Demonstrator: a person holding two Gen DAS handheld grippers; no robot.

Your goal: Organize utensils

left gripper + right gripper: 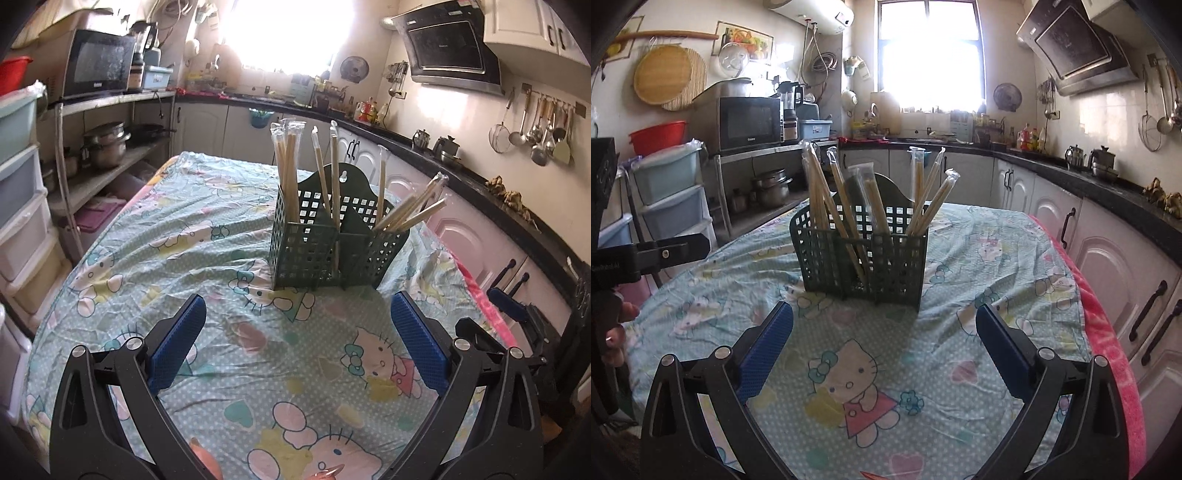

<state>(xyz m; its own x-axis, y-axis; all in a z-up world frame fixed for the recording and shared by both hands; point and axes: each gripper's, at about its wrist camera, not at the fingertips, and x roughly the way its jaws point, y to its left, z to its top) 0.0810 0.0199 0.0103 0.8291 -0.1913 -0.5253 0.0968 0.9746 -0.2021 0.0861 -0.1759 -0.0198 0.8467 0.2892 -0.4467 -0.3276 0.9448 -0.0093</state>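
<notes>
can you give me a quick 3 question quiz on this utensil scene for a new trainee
1. True or false: the left gripper is shut on a pair of chopsticks.
2. Where do the wrapped chopsticks stand? A) flat on the tablecloth B) upright or leaning in the green basket C) in the microwave
3. Fill in: the right gripper holds ____.

Key
1. False; its jaws are wide apart and empty.
2. B.
3. Nothing; it is open, short of the basket, over the tablecloth.
</notes>
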